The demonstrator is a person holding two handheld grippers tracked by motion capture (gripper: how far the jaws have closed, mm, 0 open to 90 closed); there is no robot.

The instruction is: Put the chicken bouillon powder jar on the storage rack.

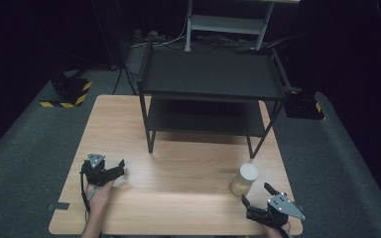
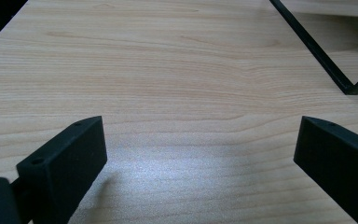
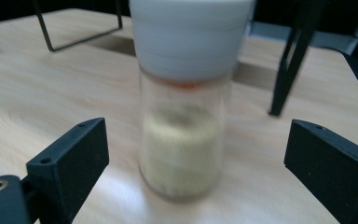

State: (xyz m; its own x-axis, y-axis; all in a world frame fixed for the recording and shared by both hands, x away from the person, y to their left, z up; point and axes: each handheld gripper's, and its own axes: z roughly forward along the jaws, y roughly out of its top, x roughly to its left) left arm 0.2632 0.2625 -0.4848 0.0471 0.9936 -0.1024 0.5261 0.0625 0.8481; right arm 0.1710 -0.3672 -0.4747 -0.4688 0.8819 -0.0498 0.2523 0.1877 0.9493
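Note:
A clear jar (image 1: 243, 179) with a white lid and pale yellowish contents stands upright on the wooden table (image 1: 178, 173), near its front right. In the right gripper view the jar (image 3: 182, 140) rises just ahead of the wide-apart jaws, blurred. My right gripper (image 1: 259, 195) is open, just in front of the jar and not touching it. My left gripper (image 1: 121, 166) is open at the front left over bare wood, with nothing between its jaws (image 2: 196, 154).
A black two-level metal shelf rack (image 1: 211, 94) stands on the far half of the table; its legs (image 3: 286, 70) are just behind the jar. Grey floor surrounds the table, with a yellow-black striped block (image 1: 69, 91) at far left.

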